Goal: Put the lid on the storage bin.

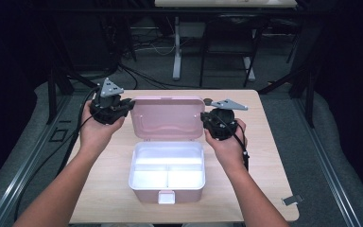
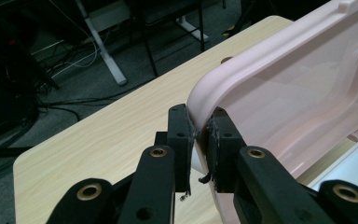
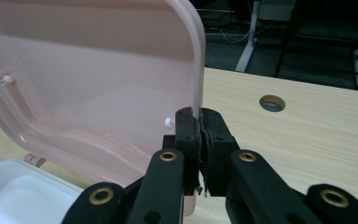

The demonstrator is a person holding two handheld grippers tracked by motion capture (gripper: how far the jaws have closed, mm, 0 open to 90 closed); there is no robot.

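Jaws of both grippers, left gripper (image 1: 118, 108) and right gripper (image 1: 211, 121), are clamping the lid (image 1: 168, 117) edges; I'm keeping them level, swinging evenly over the box (image 1: 166, 185).

no readable text, labels or numbers anywhere

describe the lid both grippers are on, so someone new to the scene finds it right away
On the wooden table sits a pink box with a white divided inside. The lid is the pale pink rounded panel standing up from the box's far edge, the left gripper clamped on one side edge and the right gripper on the other.
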